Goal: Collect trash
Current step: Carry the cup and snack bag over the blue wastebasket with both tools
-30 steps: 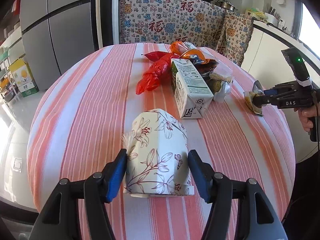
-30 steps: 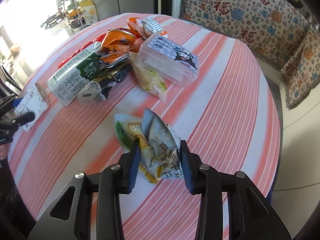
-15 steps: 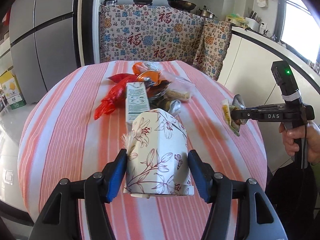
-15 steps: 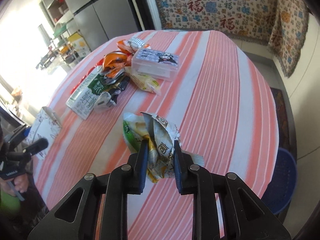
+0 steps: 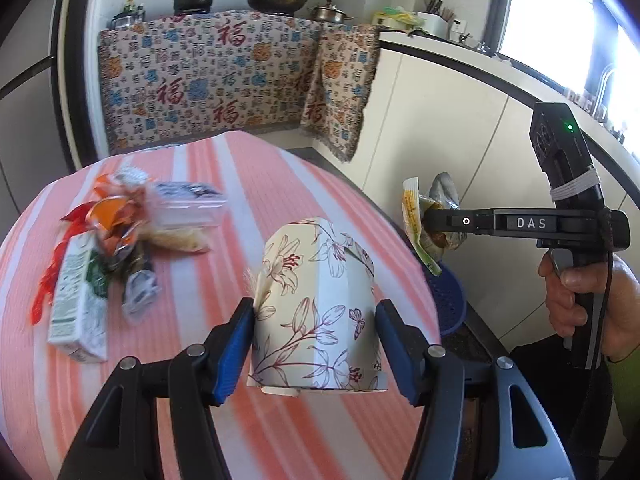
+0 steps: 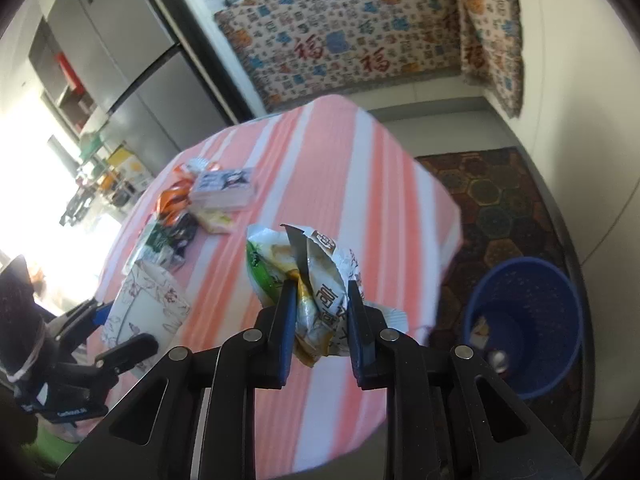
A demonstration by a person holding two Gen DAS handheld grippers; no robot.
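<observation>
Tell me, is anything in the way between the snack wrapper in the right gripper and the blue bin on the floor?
Nothing visible is. The right gripper holds the snack wrapper above the table edge; the blue bin stands open on the floor beside it.

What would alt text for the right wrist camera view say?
The right gripper pinches a crumpled snack wrapper above a striped table, with a blue bin on the floor to the right. At left, the left gripper holds a floral carton.
</observation>
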